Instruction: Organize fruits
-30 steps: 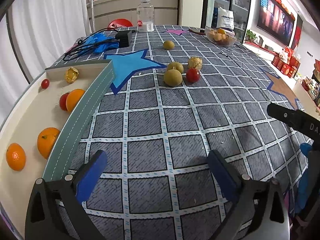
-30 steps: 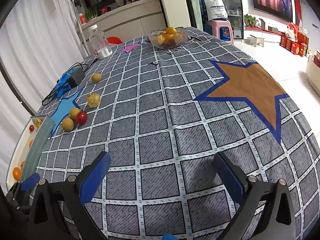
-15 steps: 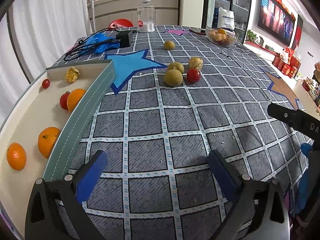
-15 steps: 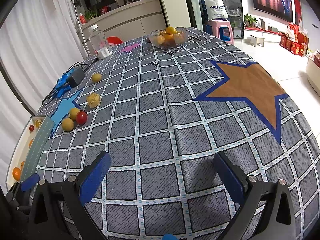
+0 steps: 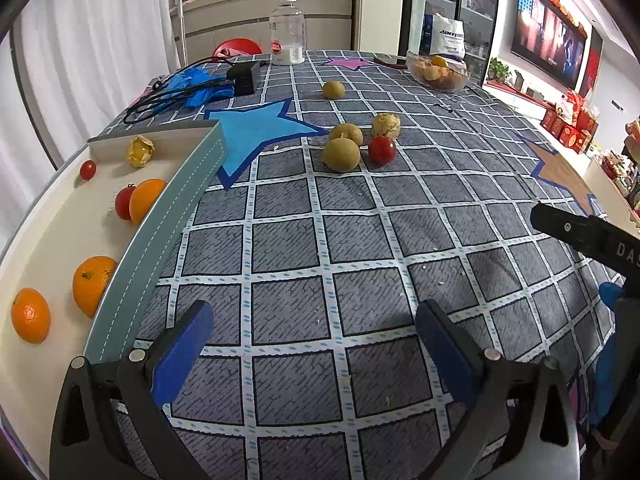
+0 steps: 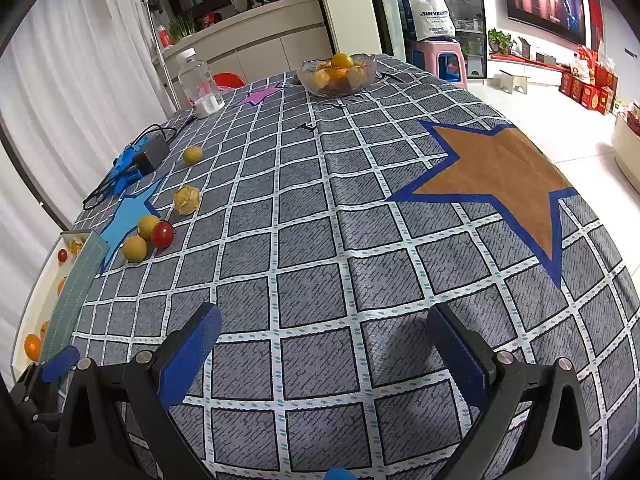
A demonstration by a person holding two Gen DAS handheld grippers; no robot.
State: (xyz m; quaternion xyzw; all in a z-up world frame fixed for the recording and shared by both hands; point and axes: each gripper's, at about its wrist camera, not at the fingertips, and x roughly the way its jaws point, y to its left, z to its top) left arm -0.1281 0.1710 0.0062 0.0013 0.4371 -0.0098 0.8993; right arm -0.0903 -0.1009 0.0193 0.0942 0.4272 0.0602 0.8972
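- Two grippers show, each with its jaws spread wide and nothing between them: the left gripper [image 5: 314, 322] at the bottom of the left wrist view, the right gripper [image 6: 326, 326] at the bottom of the right wrist view, both above the checked tablecloth [image 5: 360, 248].
- Along the left edge of the left view lies a cream tray [image 5: 52, 232] with a grey-green wall; inside it are three oranges [image 5: 93, 285], a red tomato [image 5: 123, 202] touching one orange, a small cherry tomato [image 5: 87, 169] and a husked physalis [image 5: 140, 151].
- Upper centre of that view, loose fruit sits on the cloth: two yellow-green round fruits [image 5: 341, 154] touching each other, a red tomato on the cloth [image 5: 382, 149] just beside them, and a second husked physalis [image 5: 386, 125] close behind.
- Further up the frame one lone yellow-green fruit [image 5: 333, 89] lies well apart from the cluster.
- At the top, a clear plastic bottle [image 5: 286, 30] stands upright; a glass bowl [image 5: 438, 71] of fruit sits at upper right.
- A black adapter [image 5: 243, 78] with cables rests by blue cloth [image 5: 192, 86] at upper left.
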